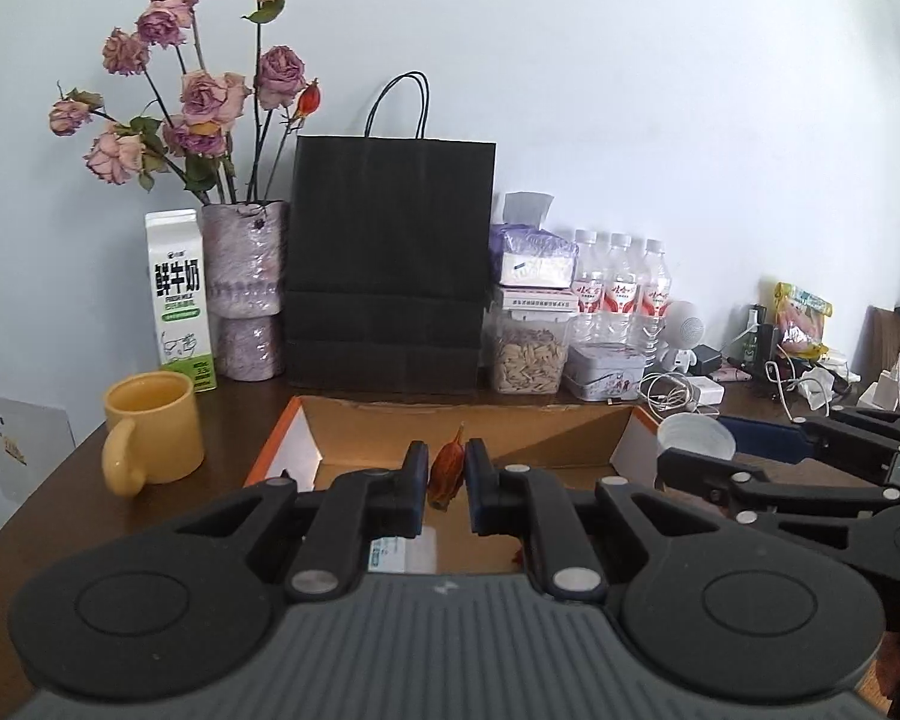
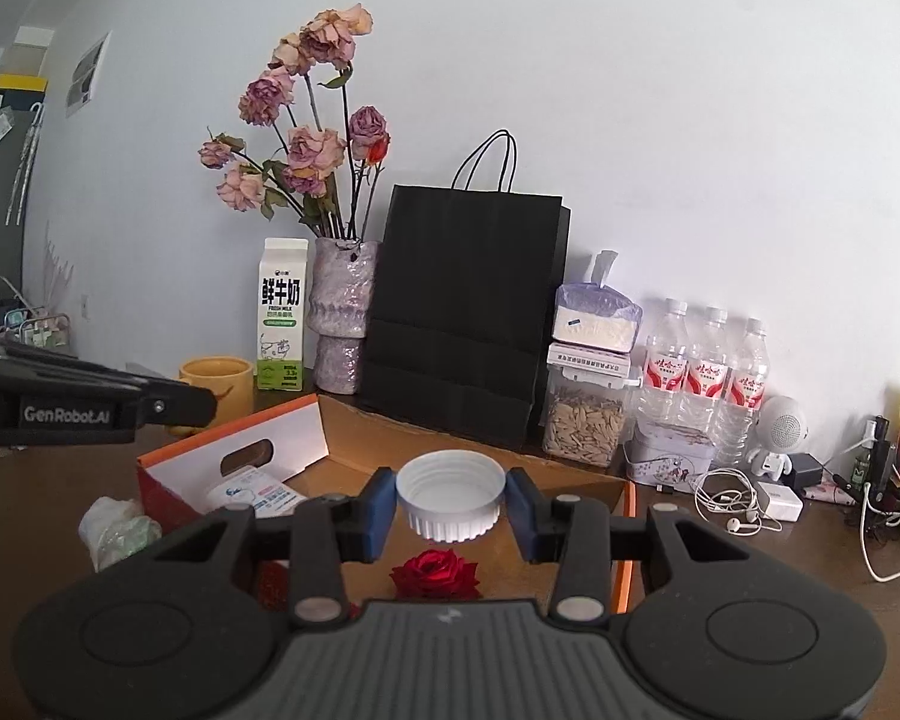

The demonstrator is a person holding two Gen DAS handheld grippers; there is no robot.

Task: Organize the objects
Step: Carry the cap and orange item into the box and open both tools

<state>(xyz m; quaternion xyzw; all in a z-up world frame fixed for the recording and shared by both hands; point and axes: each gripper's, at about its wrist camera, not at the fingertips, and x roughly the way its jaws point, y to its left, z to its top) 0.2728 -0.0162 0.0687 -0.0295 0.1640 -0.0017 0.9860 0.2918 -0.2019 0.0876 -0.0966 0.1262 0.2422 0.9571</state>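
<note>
A dark brown wooden table (image 1: 42, 516) runs up against a plain pale wall (image 1: 630, 90), and most of its back edge is crowded. From the left along the wall stand a white-and-green milk carton (image 1: 178, 300), a mottled purple vase (image 1: 251, 294) of dried, faded roses (image 1: 210, 102), a tall black paper bag (image 1: 390, 264) with cord handles, a clear canister of seeds (image 1: 528, 354) with small boxes stacked on it, three water bottles (image 1: 621, 282) with red labels, and a decorated tin (image 1: 606, 369). Farther right lies a tangle of white cables and chargers (image 2: 744, 498) beside a small white robot figure (image 2: 777, 432). A yellow mug (image 1: 153, 438) sits near the table's left side, handle toward the camera.

In front of the bag lies an open cardboard box (image 2: 354, 450) with orange outer walls; inside it are a red rose head (image 2: 435, 573) and a printed packet (image 2: 252, 495) (its text is too small to read).

The left gripper (image 1: 447, 480) hangs over the box, its jaws closed narrowly on a dried reddish-brown bud (image 1: 448, 471). The right gripper (image 2: 450, 507) is also above the box, jaws spread wider and pressed against both sides of a white ribbed bottle cap (image 2: 450, 501), held open side up. A crumpled plastic wrapper (image 2: 117, 531) lies just outside the box's left wall.
</note>
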